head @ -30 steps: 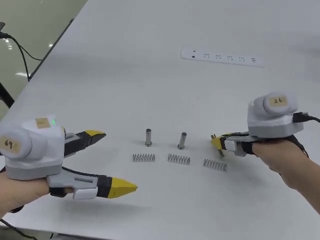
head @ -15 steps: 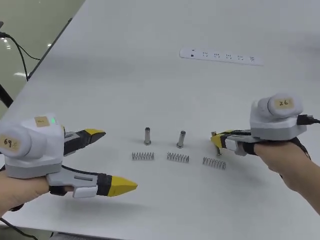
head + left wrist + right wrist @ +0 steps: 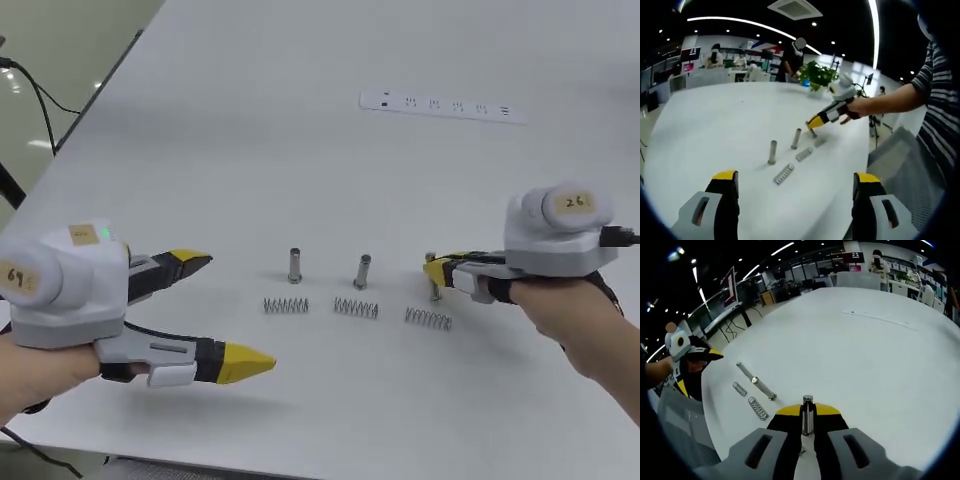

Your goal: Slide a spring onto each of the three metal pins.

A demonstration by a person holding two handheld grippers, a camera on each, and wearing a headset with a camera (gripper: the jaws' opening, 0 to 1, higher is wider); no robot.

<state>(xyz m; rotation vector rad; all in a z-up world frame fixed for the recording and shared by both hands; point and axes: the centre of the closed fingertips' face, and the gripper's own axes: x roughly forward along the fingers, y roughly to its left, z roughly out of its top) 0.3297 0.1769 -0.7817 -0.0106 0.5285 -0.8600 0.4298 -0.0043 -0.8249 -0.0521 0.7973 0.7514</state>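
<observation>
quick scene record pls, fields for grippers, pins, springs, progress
left gripper: open, empty
right gripper: shut on right pin
other pins: left pin and middle pin upright, bare
springs: left spring, middle spring, right spring lying flat on table, one before each pin
progress: no spring on any pin yet
background: power strip farther back

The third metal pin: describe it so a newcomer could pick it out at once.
On the white table, two metal pins stand free behind a row of springs. The third pin ends their line on the right, and it alone is clamped in the right hand-held gripper.
</observation>
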